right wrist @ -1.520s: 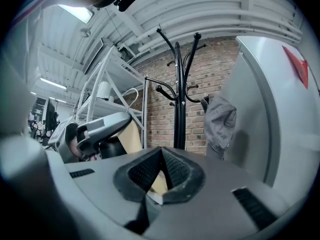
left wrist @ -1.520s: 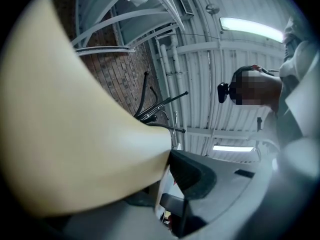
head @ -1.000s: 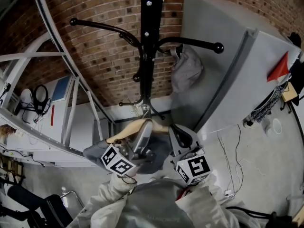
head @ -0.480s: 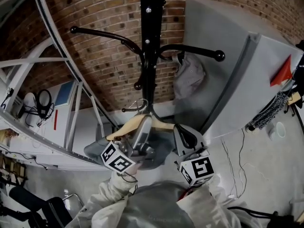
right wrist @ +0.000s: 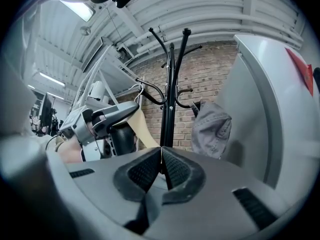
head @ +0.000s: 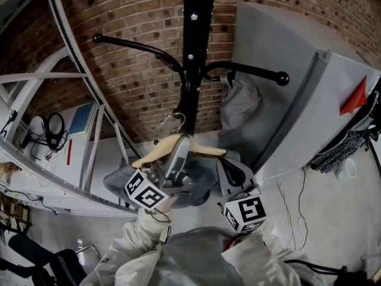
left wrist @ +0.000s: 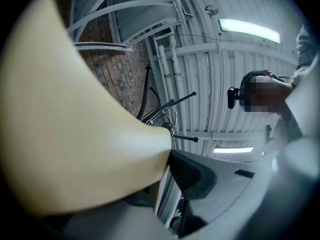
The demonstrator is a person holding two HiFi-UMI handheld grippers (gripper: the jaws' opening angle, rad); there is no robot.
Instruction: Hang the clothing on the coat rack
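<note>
Low in front of the black coat rack [head: 193,70], a wooden hanger [head: 152,154] draped with a grey garment [head: 202,173] is held up, its wire hook [head: 177,119] just beside the pole. The left gripper [head: 180,151] is clamped on the hanger's middle; the right gripper [right wrist: 161,169], just to its right, has its jaws pressed together on nothing. Farther right, a second grey garment [head: 241,100] hangs from one rack arm, with a brick wall [head: 131,70] behind.

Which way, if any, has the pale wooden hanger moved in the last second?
Yes: the pale wooden hanger has risen, its wire hook higher against the black metal coat rack pole.
</note>
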